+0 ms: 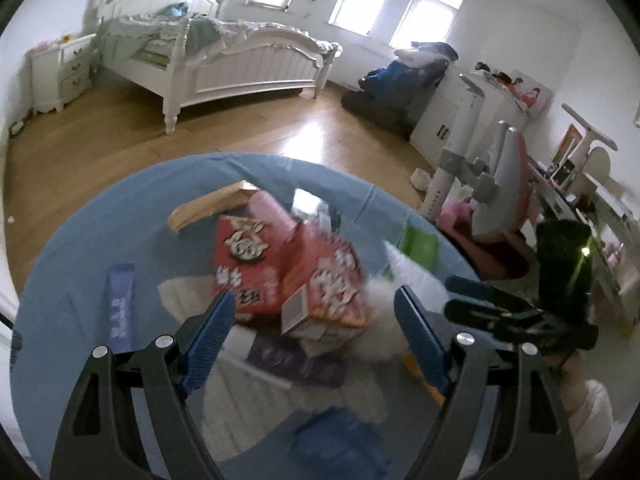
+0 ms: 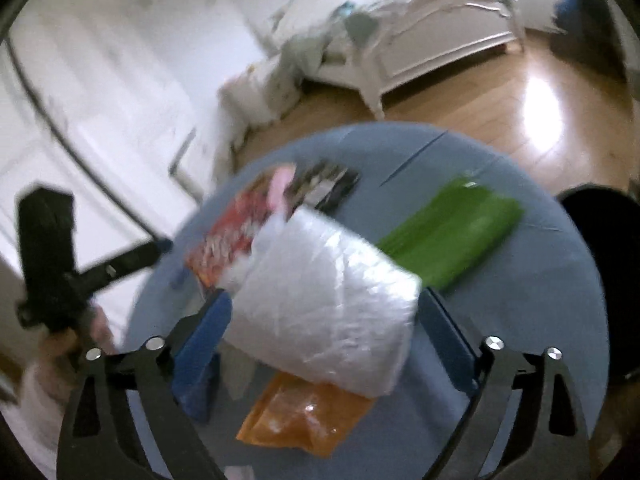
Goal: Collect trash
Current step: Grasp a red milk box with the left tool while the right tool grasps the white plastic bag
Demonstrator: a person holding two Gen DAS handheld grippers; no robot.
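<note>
A round table with a blue cover [image 1: 72, 264] holds a heap of trash. My left gripper [image 1: 314, 300] hangs open over two red printed cartons [image 1: 256, 264], with nothing between its pads. Around them lie a pink roll [image 1: 272, 212], a brown cardboard piece [image 1: 208, 208] and a purple stick packet [image 1: 120, 304]. In the right wrist view a crumpled white plastic bag [image 2: 328, 312] fills the gap of my right gripper [image 2: 324, 300], whose jaws stand wide. An orange wrapper [image 2: 304, 416] lies under the bag and a green packet [image 2: 452, 236] beyond it.
A white bed [image 1: 240, 56] and nightstand [image 1: 64, 68] stand across the wooden floor [image 1: 280, 128]. A grey and pink desk chair [image 1: 492, 184] and a cluttered desk are to the table's right. A dark round object [image 2: 596, 216] sits past the table's right edge.
</note>
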